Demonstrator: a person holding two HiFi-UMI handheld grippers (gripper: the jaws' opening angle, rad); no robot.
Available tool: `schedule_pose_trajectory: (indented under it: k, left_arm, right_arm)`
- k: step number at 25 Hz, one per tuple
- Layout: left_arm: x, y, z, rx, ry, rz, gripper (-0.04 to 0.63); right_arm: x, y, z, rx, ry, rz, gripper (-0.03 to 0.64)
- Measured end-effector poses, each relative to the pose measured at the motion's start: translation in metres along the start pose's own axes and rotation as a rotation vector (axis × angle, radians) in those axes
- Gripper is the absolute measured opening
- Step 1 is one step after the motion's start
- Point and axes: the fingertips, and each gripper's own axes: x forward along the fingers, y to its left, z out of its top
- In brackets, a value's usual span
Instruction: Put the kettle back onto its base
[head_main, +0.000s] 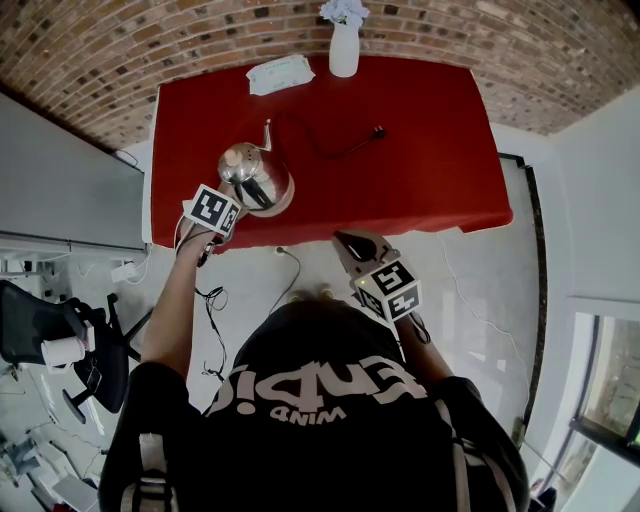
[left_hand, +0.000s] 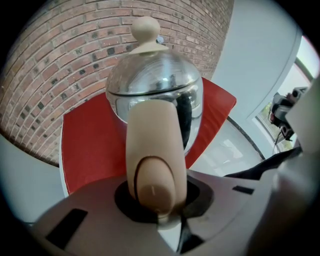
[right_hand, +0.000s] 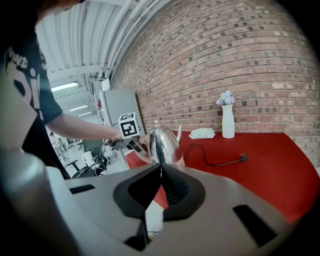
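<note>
Kettle's seat and the grip on it, mostly out of sight

In the head view the left gripper (head_main: 236, 200) covers its own jaws and most of the kettle (head_main: 248, 168) handle with its marker cube. The base (head_main: 287, 201) shows only as a pale rim at the tabletop (head_main: 430, 150) near left corner, so contact cannot be told. The vase (head_main: 344, 48) flowers are cut off at the top edge, and the print on the packet (head_main: 280, 73) is too small to read.

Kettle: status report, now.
Left claw shut on kettle handle. Right claw shut, empty, short of the table. Kettle over its base, seating unclear. Power cord lies clear.
</note>
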Motion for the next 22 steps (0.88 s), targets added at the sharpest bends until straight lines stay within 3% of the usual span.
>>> schedule_pose_trajectory:
  k: [15,22]
  left_arm:
    - [0.007,-0.003,-0.001,0.099,0.049,0.057,0.058]
    - [0.007,-0.004,-0.001,0.103,0.053,0.059,0.058]
  right_arm:
    - [0.001,0.004,-0.002,0.005,-0.003,-0.008,0.023]
    - [-0.005,0.004,-0.011,0.015,0.032,-0.015,0.023]
